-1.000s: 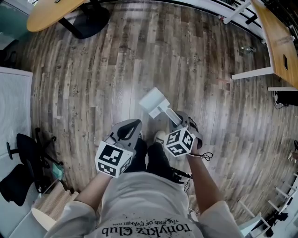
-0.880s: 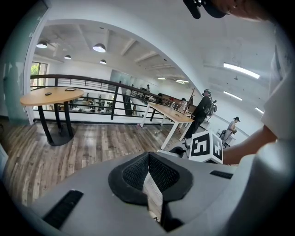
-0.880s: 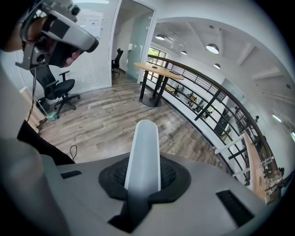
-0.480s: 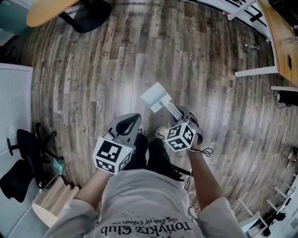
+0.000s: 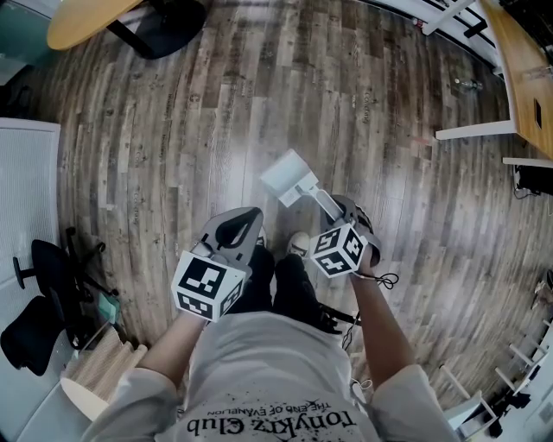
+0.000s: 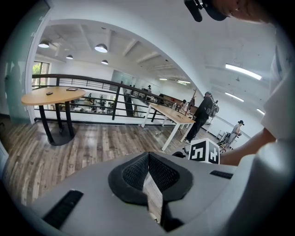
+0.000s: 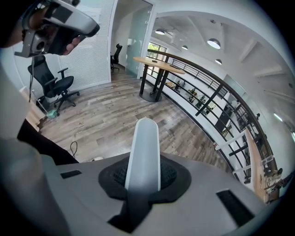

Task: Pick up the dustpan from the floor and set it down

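Observation:
The white dustpan [image 5: 288, 178] lies out over the wooden floor just ahead of my feet, its handle running back into my right gripper [image 5: 335, 212]. That gripper is shut on the handle. In the right gripper view the white handle [image 7: 144, 147] stands up between the black pads of my right gripper [image 7: 144, 179], and the pan itself is out of sight. I cannot tell whether the pan touches the floor. My left gripper [image 5: 240, 230] hangs to the left of the dustpan, apart from it. In the left gripper view my left gripper [image 6: 148, 174] has its pads together with nothing in them.
A round wooden table [image 5: 86, 22] stands at the far left and a long wooden desk [image 5: 518, 69] on white legs at the far right. A black office chair [image 5: 39, 298] and a wooden step [image 5: 95, 375] are at my left. People stand by a desk [image 6: 173, 115].
The right gripper and the dustpan have shifted slightly, a little lower. The left gripper has stayed where it was.

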`<state>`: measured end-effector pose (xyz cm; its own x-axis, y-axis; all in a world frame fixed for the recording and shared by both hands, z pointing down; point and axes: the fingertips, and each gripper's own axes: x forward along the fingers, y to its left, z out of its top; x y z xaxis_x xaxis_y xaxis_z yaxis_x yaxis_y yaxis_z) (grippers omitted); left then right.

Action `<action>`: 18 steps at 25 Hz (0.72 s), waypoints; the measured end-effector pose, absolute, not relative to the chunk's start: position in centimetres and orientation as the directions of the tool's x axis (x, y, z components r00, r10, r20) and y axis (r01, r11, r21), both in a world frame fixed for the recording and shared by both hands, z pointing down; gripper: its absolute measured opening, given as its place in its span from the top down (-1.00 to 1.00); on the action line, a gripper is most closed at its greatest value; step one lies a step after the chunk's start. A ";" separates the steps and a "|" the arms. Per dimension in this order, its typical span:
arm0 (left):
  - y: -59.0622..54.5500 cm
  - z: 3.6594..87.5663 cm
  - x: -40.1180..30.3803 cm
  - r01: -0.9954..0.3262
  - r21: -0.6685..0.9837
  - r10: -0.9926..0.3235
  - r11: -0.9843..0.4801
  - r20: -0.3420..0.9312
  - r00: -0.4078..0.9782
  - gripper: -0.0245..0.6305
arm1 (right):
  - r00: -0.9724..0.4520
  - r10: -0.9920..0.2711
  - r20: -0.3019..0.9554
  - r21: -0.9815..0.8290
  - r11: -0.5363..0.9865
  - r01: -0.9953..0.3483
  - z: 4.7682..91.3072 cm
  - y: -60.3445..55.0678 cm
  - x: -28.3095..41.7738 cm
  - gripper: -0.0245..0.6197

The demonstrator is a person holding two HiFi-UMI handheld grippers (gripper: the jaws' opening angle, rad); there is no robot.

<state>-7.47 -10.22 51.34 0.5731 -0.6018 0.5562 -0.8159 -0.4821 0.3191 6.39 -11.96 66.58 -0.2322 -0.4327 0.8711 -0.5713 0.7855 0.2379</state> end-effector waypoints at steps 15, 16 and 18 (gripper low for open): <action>-9.9 50.8 -6.8 -0.813 0.320 -0.603 -0.487 0.550 0.578 0.85 | -0.254 -0.374 0.892 0.179 0.809 -0.560 66.6 -11.3 7.1 0.34; -9.9 50.7 -6.8 -0.813 0.321 -0.604 -0.486 0.549 0.577 0.85 | -0.258 -0.367 0.894 0.171 0.810 -0.561 66.6 -11.2 7.2 0.31; -9.8 50.7 -6.6 -0.813 0.321 -0.607 -0.485 0.546 0.578 0.85 | -0.271 -0.351 0.896 0.149 0.813 -0.562 66.5 -10.8 7.3 0.27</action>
<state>-6.58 -9.75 50.65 0.5775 -0.6069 0.5460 -0.8133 -0.4853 0.3208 7.28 -10.79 66.55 -0.2708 -0.3511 0.8963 -0.5622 0.8135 0.1489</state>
